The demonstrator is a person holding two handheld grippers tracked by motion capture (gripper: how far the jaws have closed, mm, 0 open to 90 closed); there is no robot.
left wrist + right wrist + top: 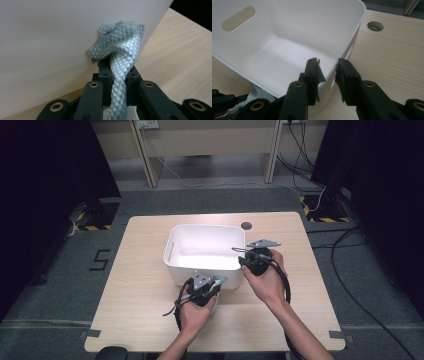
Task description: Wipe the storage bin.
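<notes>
While the left gripper [117, 75] is clamped on the braided rope [120, 57], which presses the white bin's [200, 270] outer wall ahead, the right gripper [328, 75] straddles the bin's rim, jaws parted. Risk: lifting could snag the rope under the rim, tipping the bin.

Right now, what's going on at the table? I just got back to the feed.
A person works with a gripper in each hand beside a white bin on a wooden table. The left gripper is shut on a pale braided rope, held against the bin's outer wall near its front. The right gripper straddles the bin's rim at a corner, one jaw inside and one outside; whether it presses the wall I cannot tell. The bin's inside looks bare.
</notes>
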